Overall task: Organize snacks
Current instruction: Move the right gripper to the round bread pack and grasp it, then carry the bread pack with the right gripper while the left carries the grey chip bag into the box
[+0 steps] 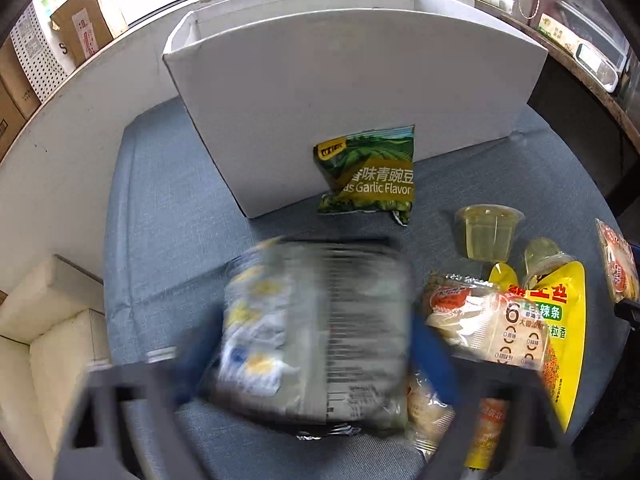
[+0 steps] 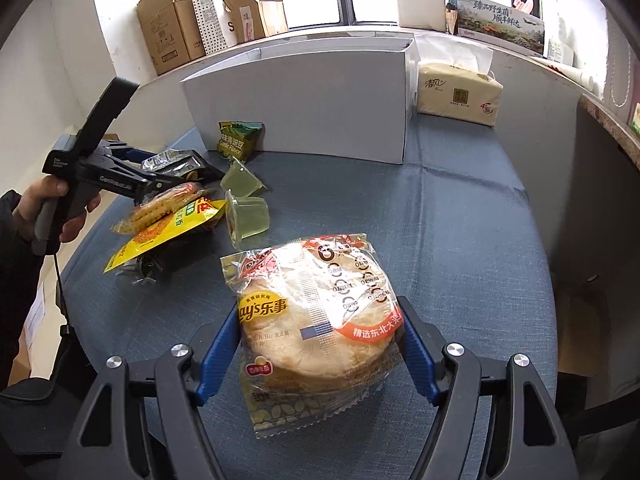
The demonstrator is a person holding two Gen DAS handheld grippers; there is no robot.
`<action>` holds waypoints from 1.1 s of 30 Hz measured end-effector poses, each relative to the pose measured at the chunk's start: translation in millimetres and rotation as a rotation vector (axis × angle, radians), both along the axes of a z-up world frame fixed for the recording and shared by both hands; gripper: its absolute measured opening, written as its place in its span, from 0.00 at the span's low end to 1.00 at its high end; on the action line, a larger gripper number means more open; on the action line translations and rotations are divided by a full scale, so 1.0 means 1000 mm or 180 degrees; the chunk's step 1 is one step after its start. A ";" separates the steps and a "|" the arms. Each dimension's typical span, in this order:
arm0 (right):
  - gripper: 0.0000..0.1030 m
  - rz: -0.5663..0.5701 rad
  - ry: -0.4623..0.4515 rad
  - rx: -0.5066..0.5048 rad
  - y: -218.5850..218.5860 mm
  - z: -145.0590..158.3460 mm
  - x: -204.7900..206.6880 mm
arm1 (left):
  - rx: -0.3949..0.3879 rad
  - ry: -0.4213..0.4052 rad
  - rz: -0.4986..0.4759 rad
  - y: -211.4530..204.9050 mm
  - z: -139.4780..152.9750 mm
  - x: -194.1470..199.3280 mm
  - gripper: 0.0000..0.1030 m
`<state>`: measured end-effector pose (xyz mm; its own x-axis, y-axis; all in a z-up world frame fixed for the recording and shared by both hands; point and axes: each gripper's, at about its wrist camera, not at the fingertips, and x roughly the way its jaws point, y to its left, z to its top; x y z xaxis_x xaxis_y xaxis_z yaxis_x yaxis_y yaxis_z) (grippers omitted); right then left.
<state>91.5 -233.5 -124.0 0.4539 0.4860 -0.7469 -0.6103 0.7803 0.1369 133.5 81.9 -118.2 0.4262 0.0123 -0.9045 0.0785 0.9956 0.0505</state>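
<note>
Right wrist view: a clear packet of round rice crackers [image 2: 316,332] lies on the blue cloth [image 2: 460,216] that covers the bench, at the near centre. The right gripper [image 2: 320,344] has its blue fingers [image 2: 218,354] against the packet's left and right sides, pinching it.

Left wrist view: a silvery snack packet [image 1: 316,332], blurred by motion, sits between the blue fingers of the left gripper [image 1: 312,344], which pinches it above the cloth. In the right wrist view the same gripper [image 2: 176,178] appears at the far left, held by a hand [image 2: 48,208], with the packet [image 2: 172,162] at its tip.

Just right of that gripper lies a heap of snacks: a yellow packet [image 2: 160,232] with a second cracker packet [image 2: 160,206] on top of it, and two tubs of pale green jelly [image 2: 246,216], one tipped on its side.

A green pea packet [image 1: 368,174] leans against the front wall of a white box [image 1: 352,92], which stands at the far edge of the cloth. A pack of tissues [image 2: 458,92] lies just right of the box. Cardboard cartons [image 2: 172,28] stand on the window ledge beyond.
</note>
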 end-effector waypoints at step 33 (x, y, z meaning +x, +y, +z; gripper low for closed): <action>0.76 0.0014 -0.0381 0.0962 0.029 0.121 0.052 | -0.0606 -0.1337 0.0672 0.005 0.178 -0.064 0.67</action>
